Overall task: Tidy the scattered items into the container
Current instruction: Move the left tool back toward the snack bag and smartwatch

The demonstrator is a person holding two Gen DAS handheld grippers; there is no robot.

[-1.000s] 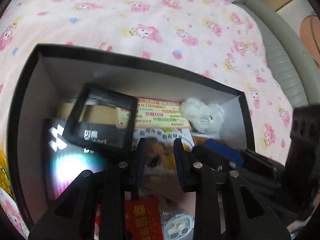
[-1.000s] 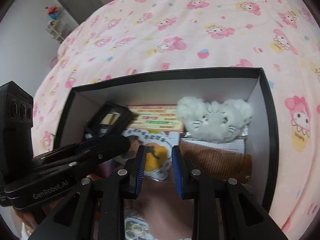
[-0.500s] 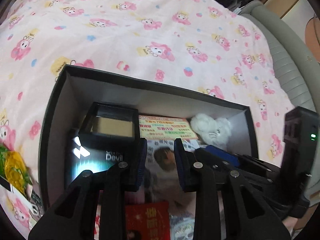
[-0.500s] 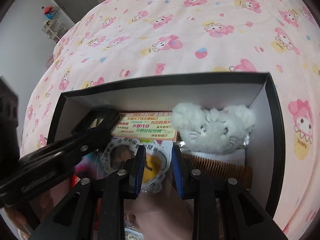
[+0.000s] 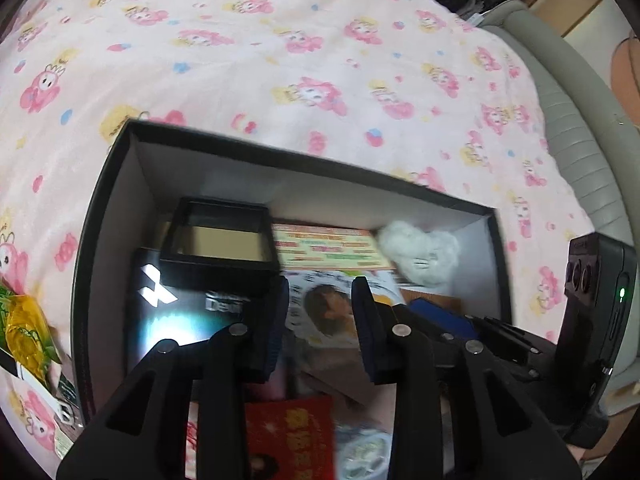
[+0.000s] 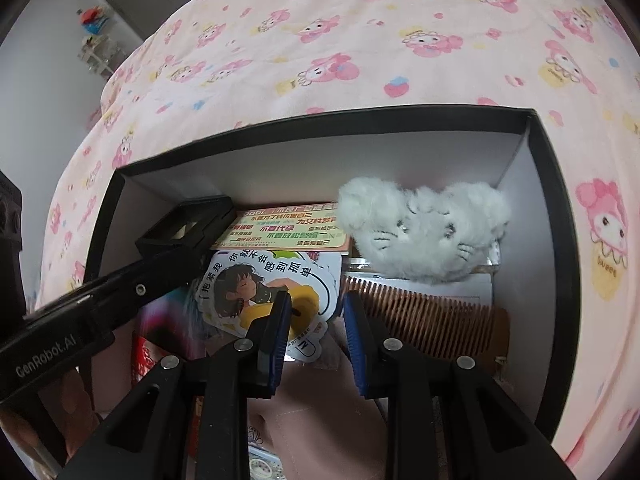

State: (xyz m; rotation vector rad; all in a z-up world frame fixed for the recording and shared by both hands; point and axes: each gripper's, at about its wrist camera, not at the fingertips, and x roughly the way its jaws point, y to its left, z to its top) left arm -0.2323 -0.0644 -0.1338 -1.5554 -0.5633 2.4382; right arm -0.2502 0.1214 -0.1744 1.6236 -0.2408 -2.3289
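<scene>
A black container with white walls (image 5: 116, 240) (image 6: 562, 248) sits on the pink bed. In it lie a small black square box (image 5: 216, 272) (image 6: 184, 224), a white plush (image 6: 424, 232), a brown comb (image 6: 432, 316), a girl sticker (image 6: 248, 288), a printed card (image 6: 288, 228) and a red envelope (image 5: 292, 436). My left gripper (image 5: 320, 320) hangs over the container's near left part, its jaws opening with nothing between them. My right gripper (image 6: 316, 320) hovers open above the sticker and comb, holding nothing.
A green and yellow snack packet (image 5: 24, 320) lies on the bedspread just left of the container. A grey padded bed edge (image 5: 576, 152) runs along the right. Pink bedding stretches beyond the container's far rim.
The small black square box, tilted by my left fingers a second ago, now rests flat in the back left corner. My left gripper has drawn up and back. The right one stayed put.
</scene>
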